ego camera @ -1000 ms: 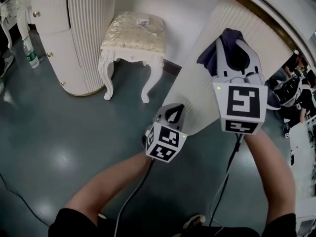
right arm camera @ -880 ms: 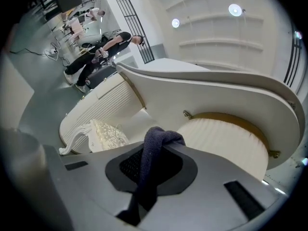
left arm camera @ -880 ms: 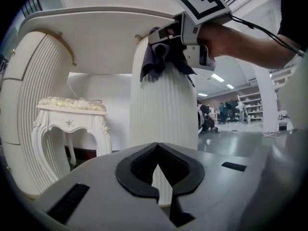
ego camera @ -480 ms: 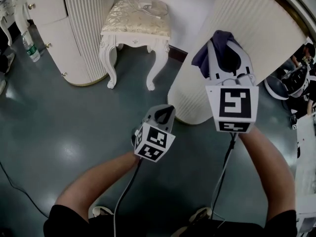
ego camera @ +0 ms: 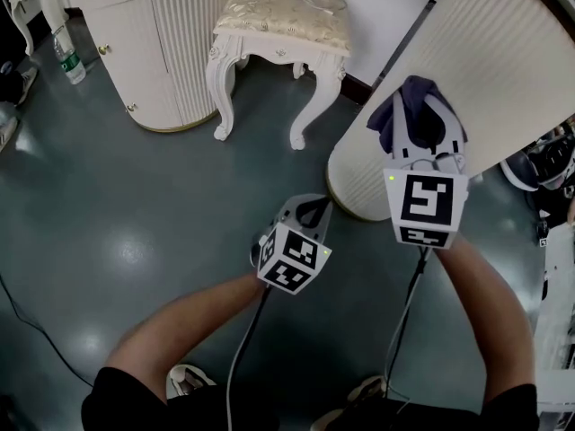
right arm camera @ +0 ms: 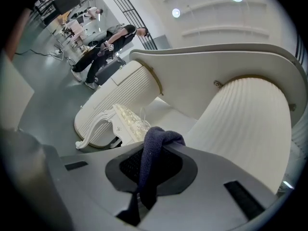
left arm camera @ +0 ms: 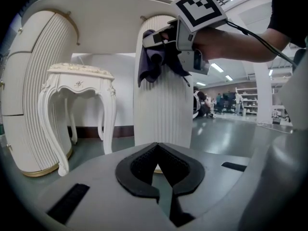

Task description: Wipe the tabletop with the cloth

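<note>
A dark navy cloth (ego camera: pixel 398 113) hangs bunched from my right gripper (ego camera: pixel 418 97), which is shut on it. That gripper is held up against the ribbed white pedestal (ego camera: pixel 467 70) of a dressing table. In the right gripper view the cloth (right arm camera: pixel 150 170) drapes between the black pads, with the tabletop's underside (right arm camera: pixel 216 66) above. My left gripper (ego camera: pixel 314 207) is lower and to the left, over the floor. Its jaws (left arm camera: pixel 158 149) are shut on nothing. In the left gripper view the right gripper (left arm camera: pixel 180 37) and the cloth (left arm camera: pixel 150 64) show high in front of the pedestal (left arm camera: pixel 161 105).
A white carved stool (ego camera: pixel 278 21) with a gold cushion stands ahead, between the pedestal and a ribbed white cabinet (ego camera: pixel 171 43) at the left. A plastic bottle (ego camera: pixel 68 59) stands on the dark glossy floor (ego camera: pixel 117 232). Cables trail from both grippers.
The head view has swung, so the stool and cabinet sit further right in the frame. Both grippers keep their places by the pedestal, and the right one still holds the cloth.
</note>
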`<state>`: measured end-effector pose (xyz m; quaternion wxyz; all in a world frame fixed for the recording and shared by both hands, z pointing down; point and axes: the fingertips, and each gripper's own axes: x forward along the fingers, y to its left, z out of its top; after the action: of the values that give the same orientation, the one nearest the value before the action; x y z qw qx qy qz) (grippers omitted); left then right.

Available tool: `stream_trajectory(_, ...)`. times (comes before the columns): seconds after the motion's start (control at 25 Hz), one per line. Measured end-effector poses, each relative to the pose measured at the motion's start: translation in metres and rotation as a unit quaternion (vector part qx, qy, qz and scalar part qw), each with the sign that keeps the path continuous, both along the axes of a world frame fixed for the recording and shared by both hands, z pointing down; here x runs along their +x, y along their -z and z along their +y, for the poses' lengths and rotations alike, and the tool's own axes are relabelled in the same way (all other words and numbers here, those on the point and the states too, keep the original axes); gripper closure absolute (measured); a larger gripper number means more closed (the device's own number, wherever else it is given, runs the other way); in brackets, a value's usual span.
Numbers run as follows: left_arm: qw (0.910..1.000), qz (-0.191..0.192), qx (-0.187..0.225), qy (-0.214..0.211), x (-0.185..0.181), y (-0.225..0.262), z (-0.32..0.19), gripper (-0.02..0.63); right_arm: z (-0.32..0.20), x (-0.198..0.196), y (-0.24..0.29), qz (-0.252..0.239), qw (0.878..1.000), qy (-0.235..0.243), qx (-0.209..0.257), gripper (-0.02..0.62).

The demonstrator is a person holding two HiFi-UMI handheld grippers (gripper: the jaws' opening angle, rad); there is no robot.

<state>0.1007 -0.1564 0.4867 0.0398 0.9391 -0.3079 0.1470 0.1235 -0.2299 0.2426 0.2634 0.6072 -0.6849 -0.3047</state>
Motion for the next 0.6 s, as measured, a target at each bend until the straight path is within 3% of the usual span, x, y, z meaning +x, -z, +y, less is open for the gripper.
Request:
stream_trajectory(0.32, 0.9995, 0.027, -0.007, 0.013, -0.015, -0.017, 0.000, 0.598, -0.008, -0.003, -0.059, -0.007, 0.999, -0.016, -0.045, 0.569)
stream_trajectory(0.6, 0.9991, 0.039, -0.009, 0.010, -0.016, -0.021, 0.006, 0.598, -0.009, 0.002, -0.087, -0.012, 0.999, -0.029, -0.041, 0.569)
